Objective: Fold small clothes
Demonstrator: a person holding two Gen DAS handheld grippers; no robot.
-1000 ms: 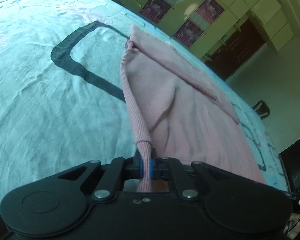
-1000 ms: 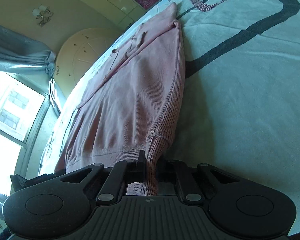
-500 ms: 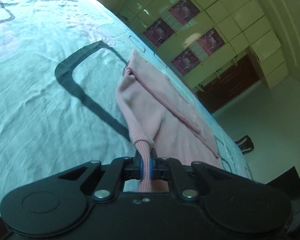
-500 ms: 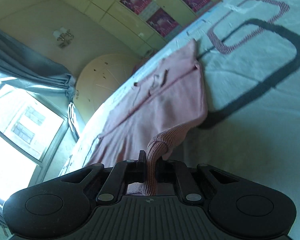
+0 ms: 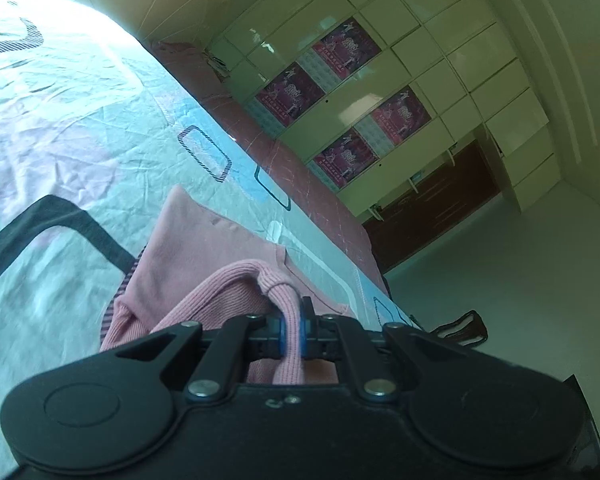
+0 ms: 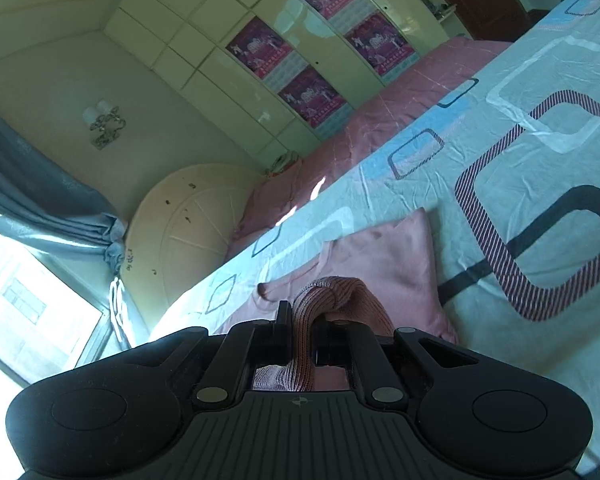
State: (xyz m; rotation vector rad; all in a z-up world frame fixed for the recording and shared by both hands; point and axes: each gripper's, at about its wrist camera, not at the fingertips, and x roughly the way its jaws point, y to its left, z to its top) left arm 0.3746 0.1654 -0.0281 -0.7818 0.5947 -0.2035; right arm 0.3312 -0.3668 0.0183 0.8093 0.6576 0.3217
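Note:
A small pink sweater point(image 5: 204, 248) lies on the bed, its far part flat on the sheet. My left gripper point(image 5: 294, 332) is shut on the sweater's ribbed hem, which bunches up just ahead of the jaws. In the right wrist view the same pink sweater point(image 6: 392, 256) lies flat ahead. My right gripper point(image 6: 302, 340) is shut on another stretch of the ribbed hem, lifted over the flat part. The near part of the sweater is hidden under both grippers.
The light blue bedsheet point(image 5: 80, 152) with dark rectangle prints covers the bed; it also shows in the right wrist view point(image 6: 540, 168). A pink bed border point(image 6: 380, 120), a rounded headboard point(image 6: 188, 224), a wardrobe with posters point(image 5: 340, 80) and a window point(image 6: 28, 312) surround it.
Both grippers have carried the ribbed hem forward over the sweater toward its far end. Less of the sweater shows ahead of them and more of the room is in view.

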